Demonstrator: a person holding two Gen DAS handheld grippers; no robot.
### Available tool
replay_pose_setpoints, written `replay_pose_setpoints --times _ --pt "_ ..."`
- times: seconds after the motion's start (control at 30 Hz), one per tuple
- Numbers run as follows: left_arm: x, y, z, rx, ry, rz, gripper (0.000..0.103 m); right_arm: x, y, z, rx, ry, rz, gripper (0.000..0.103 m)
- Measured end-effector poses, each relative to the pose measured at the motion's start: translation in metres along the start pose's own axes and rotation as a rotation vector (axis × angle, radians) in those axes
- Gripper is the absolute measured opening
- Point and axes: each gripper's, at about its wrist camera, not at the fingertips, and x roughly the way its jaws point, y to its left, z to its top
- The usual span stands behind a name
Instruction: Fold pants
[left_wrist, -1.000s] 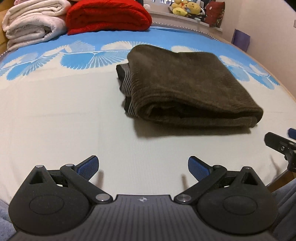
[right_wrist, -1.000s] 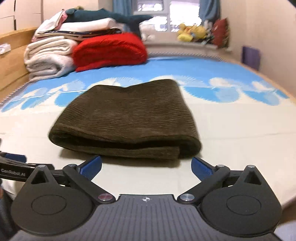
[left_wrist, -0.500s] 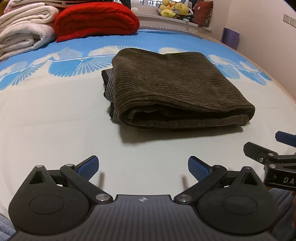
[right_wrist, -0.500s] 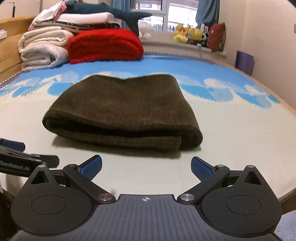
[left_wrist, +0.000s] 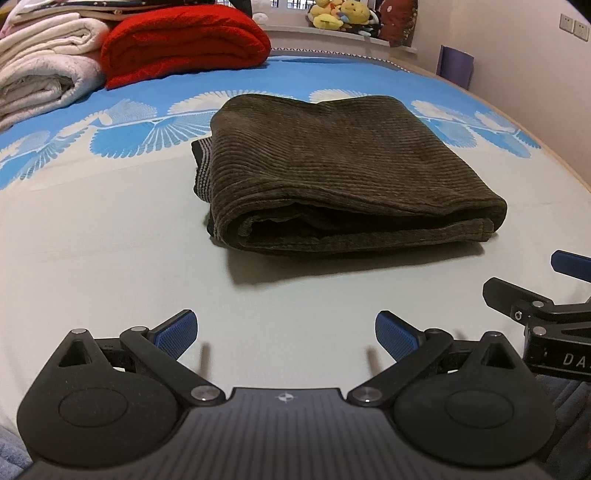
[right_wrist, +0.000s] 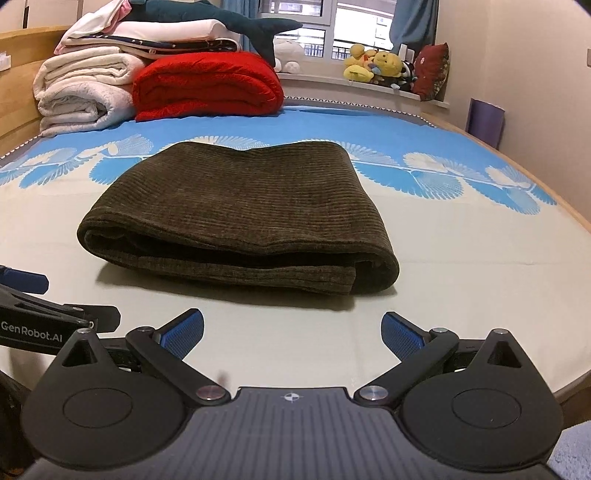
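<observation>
From my remote seat, the pants (left_wrist: 347, 173) lay folded into a thick brown corduroy bundle at the centre of both wrist views, resting on the bed (left_wrist: 92, 258) on its pale sheet just below the blue fan-patterned band. In the left wrist view a striped waistband edge showed at the bundle's left side. My left gripper (left_wrist: 284, 334) sat at the bottom of its frame with its blue-padded fingers (left_wrist: 175, 332) spread wide and nothing between them, near the pants but not touching. My right gripper (right_wrist: 291, 332) was likewise spread apart and empty, low in its own frame, short of the bundle's near edge. Each gripper appeared at the other view's side edge. In the upper left of both frames a red blanket (right_wrist: 207, 86) lay beside a stack of white blankets (right_wrist: 85, 92), and plush toys (right_wrist: 373, 62) sat on the window ledge at the top.
</observation>
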Motion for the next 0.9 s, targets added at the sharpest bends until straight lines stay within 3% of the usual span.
replay_pose_setpoints --times 0.9 --pt "0.001 -0.0069 0.0 0.027 0.001 0.005 0.103 -0.0004 0.0009 -0.0008 -0.035 0.011 0.003 0.102"
